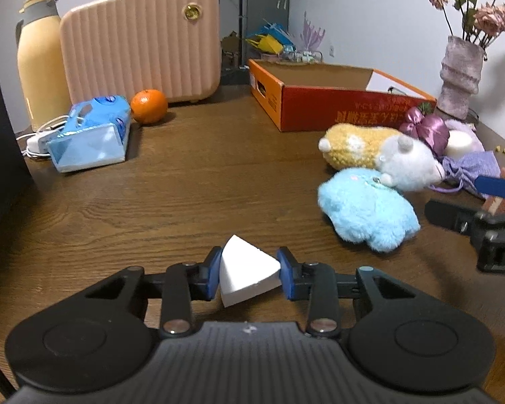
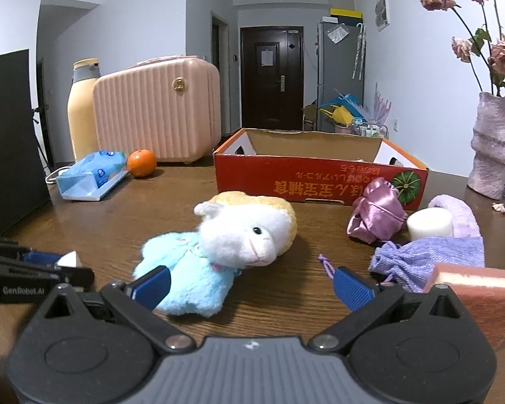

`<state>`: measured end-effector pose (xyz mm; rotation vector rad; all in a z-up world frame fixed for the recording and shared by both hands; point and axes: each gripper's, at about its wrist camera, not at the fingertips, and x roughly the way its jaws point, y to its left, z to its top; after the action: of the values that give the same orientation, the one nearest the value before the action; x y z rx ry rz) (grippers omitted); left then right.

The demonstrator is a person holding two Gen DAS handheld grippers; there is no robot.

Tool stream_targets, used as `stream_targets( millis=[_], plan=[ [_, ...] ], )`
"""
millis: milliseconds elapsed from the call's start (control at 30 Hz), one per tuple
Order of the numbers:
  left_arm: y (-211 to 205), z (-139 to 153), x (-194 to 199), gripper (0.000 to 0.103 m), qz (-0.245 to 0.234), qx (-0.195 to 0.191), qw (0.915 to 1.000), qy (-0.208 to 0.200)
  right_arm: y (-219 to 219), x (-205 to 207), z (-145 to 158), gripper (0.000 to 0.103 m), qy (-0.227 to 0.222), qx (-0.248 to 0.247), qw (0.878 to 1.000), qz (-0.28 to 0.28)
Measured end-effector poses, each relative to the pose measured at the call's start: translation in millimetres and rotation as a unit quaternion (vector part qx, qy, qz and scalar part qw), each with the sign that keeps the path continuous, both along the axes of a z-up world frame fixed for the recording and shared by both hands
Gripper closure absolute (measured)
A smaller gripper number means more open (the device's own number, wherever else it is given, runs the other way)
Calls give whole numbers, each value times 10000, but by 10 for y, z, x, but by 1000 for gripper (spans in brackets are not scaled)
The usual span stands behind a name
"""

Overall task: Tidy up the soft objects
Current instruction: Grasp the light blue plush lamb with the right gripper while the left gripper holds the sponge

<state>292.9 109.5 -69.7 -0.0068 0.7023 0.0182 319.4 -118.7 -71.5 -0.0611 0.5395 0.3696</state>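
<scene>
brown wood-grain counter (image 1: 192,181) carries everything. biggest task item is the open orange-red cardboard box (image 1: 340,107) at the back, which looks like the drop target (my guess, the task names no bin); its inside shows only bare cardboard and a white sheet from here. in front of it sits the soft pile: yellow-and-white plush animal (image 2: 252,232) lying against the light blue fluffy plush (image 2: 181,279), then a lilac knit drawstring pouch (image 2: 431,256), a shiny pink satin pouch (image 2: 377,215) and a white foam cylinder (image 2: 429,224).

step in hand: pick of the first small piece. left gripper (image 1: 249,271) is pinching the white foam wedge (image 1: 247,269), blue pads pressed on both its sides, wedge low at the counter near the blue plush.

right gripper (image 2: 252,286) is spread wide, nothing between the pads, its left pad at the blue plush.

next: lift the wedge clear and carry it over the box's near wall. foam is squashy, so it could twist in the pinch; keep the squeeze steady.
</scene>
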Motion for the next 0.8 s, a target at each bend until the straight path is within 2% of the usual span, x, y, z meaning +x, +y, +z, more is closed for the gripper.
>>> stream_targets(
  millis=[433, 800],
  plan=[
    [136, 209, -124, 67, 390, -30, 9975, -585, 395, 118, -84, 0, 374, 234, 9990, 103],
    [175, 271, -188, 67, 460, -117, 9959, -770, 695, 391, -196, 0, 747, 232, 9965, -307]
  ],
)
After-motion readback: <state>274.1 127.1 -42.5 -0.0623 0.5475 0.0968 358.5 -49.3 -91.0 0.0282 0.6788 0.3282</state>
